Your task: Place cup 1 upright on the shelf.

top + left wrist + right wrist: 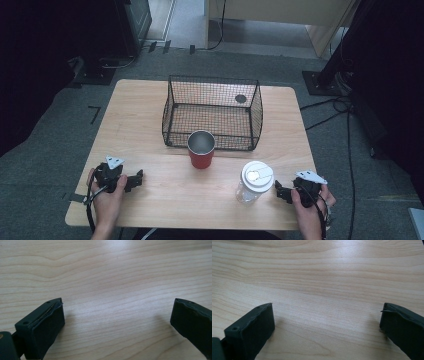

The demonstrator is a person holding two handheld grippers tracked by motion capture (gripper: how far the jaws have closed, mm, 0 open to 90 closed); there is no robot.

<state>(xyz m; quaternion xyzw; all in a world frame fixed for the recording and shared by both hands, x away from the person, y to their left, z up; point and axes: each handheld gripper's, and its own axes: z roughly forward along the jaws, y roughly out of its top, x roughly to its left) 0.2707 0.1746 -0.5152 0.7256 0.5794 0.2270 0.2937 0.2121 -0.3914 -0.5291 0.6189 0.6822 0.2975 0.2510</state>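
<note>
Your forearms are cut off by the bottom edge in the high view, just past the wrists. Your left hand (107, 192) covers most of the left gripper (136, 180) body; same w/ your right hand (310, 205) and the right gripper (280, 192), so jaw gap is too small to read there. In both gripper views the jaws run off the bottom and side edges. The dark round spot (240, 98) at the wire basket (212, 112) back: can't tell what it is. The clear jar (254, 182) contents are too small to tell. Room beyond the table (150, 130) is too dark to make out.
</note>
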